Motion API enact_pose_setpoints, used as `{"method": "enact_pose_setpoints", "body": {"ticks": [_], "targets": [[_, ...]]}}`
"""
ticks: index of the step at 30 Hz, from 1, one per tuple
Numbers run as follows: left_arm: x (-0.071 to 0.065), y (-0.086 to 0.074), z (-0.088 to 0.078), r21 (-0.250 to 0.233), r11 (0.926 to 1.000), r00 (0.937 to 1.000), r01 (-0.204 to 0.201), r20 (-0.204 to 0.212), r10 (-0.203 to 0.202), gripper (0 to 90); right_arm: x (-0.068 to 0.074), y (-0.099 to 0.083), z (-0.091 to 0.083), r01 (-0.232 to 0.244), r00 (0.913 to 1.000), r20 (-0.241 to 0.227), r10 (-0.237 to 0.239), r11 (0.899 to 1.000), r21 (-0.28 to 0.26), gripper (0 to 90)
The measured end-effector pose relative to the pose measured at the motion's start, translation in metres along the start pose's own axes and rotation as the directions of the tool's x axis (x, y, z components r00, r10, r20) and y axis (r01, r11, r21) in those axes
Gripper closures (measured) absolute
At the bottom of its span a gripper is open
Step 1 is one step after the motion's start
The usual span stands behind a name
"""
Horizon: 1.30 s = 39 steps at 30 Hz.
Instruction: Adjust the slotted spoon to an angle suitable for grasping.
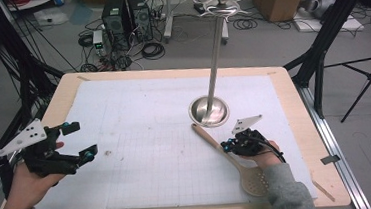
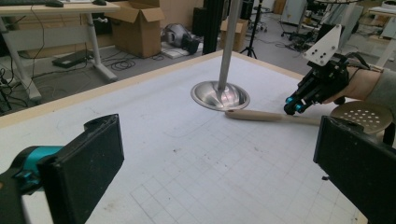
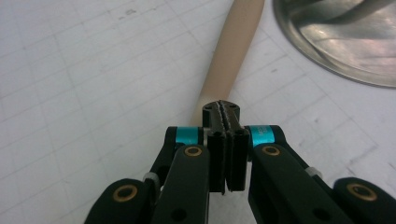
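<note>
A wooden slotted spoon (image 1: 209,140) lies on the white grid mat (image 1: 141,138), its handle end touching the round base of a metal stand (image 1: 209,110) and its perforated bowl (image 1: 254,180) near the front edge. My right gripper (image 1: 225,145) is shut, jaws pressed together with nothing between them, its tip directly over the spoon handle (image 3: 233,51). The right gripper view has the closed tip (image 3: 221,110) against the handle, with the stand base (image 3: 345,42) beyond. My left gripper (image 1: 80,140) is open and empty at the mat's left side, far from the spoon (image 2: 257,115).
The stand's tall pole (image 1: 215,57) rises from the mat's far right half to a hooked top (image 1: 223,6). A wooden table border (image 1: 293,101) frames the mat. Computers, cables, boxes and tripod legs sit on the floor behind.
</note>
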State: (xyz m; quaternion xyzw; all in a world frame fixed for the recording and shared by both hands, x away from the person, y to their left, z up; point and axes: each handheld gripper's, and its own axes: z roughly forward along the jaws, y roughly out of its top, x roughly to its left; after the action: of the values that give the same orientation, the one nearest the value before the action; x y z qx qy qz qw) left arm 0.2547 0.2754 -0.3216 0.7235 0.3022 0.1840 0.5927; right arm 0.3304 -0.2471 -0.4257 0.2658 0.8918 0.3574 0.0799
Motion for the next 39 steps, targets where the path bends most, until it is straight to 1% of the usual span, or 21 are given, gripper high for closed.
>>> {"method": "enact_pose_setpoints", "body": {"ticks": [7,11,16,19,21,23,26,27,28,29,30,31,32,33,35,36,37,38,39], "targets": [[0.000,0.000,-0.001,0.003,1.0000,1.0000,-0.002,0.002,0.002,2.1,0.006,0.006,0.006,0.031,0.9984,-0.048,-0.030,1.000,0.007,89.6],[0.000,0.000,-0.001,0.000,1.0000,1.0000,0.001,0.002,-0.001,2.1,0.009,0.007,0.008,0.069,0.9941,-0.083,-0.069,0.998,-0.001,89.6],[0.001,-0.001,-0.001,0.003,1.0000,1.0000,-0.001,0.000,0.001,2.1,0.013,0.009,0.010,0.128,0.9829,-0.132,-0.128,0.992,-0.013,89.6],[0.001,-0.001,-0.001,0.004,1.0000,1.0000,-0.001,0.000,0.001,2.1,0.015,0.010,0.011,0.165,0.9719,-0.166,-0.167,0.986,-0.021,89.6],[0.001,-0.001,-0.001,0.005,1.0000,1.0000,0.000,0.001,0.000,2.1,0.016,0.010,0.012,0.177,0.9685,-0.173,-0.179,0.984,-0.026,89.6],[0.001,-0.001,-0.001,0.005,1.0000,1.0000,-0.001,0.001,0.001,2.1,0.017,0.010,0.012,0.176,0.9686,-0.174,-0.178,0.984,-0.026,89.6],[0.001,-0.001,-0.002,0.003,1.0000,1.0000,0.000,0.000,0.000,2.1,0.016,0.010,0.012,0.190,0.9654,-0.176,-0.192,0.981,-0.029,89.6],[0.001,-0.001,-0.002,0.001,1.0000,1.0000,0.002,0.000,-0.002,2.1,0.017,0.010,0.012,0.194,0.9633,-0.183,-0.196,0.981,-0.029,89.6],[0.001,-0.001,-0.002,0.002,1.0000,1.0000,0.002,-0.002,-0.002,2.1,0.017,0.011,0.013,0.208,0.9594,-0.189,-0.210,0.978,-0.032,89.6],[0.001,-0.001,-0.002,0.003,1.0000,1.0000,0.001,-0.001,-0.001,2.1,0.018,0.011,0.013,0.209,0.9590,-0.189,-0.211,0.977,-0.027,89.6],[0.001,-0.001,-0.002,0.002,1.0000,1.0000,0.002,-0.001,-0.002,2.1,0.018,0.012,0.013,0.224,0.9574,-0.182,-0.224,0.974,-0.022,89.6],[0.001,-0.001,-0.002,0.003,1.0000,1.0000,0.001,-0.001,-0.001,2.1,0.019,0.012,0.012,0.231,0.9599,-0.161,-0.229,0.973,-0.008,89.6],[0.001,-0.001,-0.002,0.001,1.0000,1.0000,0.001,-0.002,-0.001,2.1,0.019,0.013,0.011,0.222,0.9631,-0.153,-0.221,0.975,-0.011,89.6],[0.001,0.000,-0.002,0.000,1.0000,1.0000,0.000,-0.002,0.000,2.1,0.019,0.013,0.007,0.211,0.9665,-0.144,-0.212,0.977,-0.026,89.6],[0.001,0.000,-0.002,-0.001,1.0000,1.0000,0.000,-0.001,0.000,2.1,0.020,0.014,0.002,0.205,0.9675,-0.142,-0.209,0.978,-0.046,89.5],[0.001,0.000,-0.002,0.001,1.0000,1.0000,-0.001,0.000,0.001,2.1,0.021,0.014,-0.001,0.201,0.9667,-0.151,-0.207,0.978,-0.050,89.5],[0.001,0.000,-0.002,0.003,1.0000,1.0000,0.000,0.002,0.000,2.1,0.023,0.015,-0.004,0.213,0.9624,-0.162,-0.218,0.976,-0.050,89.6],[0.001,0.000,-0.001,0.003,1.0000,1.0000,0.000,0.001,0.000,2.1,0.025,0.015,-0.005,0.215,0.9607,-0.170,-0.219,0.976,-0.046,89.5],[0.001,0.000,-0.002,0.004,1.0000,1.0000,0.000,0.000,0.000,2.1,0.027,0.015,-0.006,0.220,0.9572,-0.184,-0.223,0.975,-0.040,89.6]]}}
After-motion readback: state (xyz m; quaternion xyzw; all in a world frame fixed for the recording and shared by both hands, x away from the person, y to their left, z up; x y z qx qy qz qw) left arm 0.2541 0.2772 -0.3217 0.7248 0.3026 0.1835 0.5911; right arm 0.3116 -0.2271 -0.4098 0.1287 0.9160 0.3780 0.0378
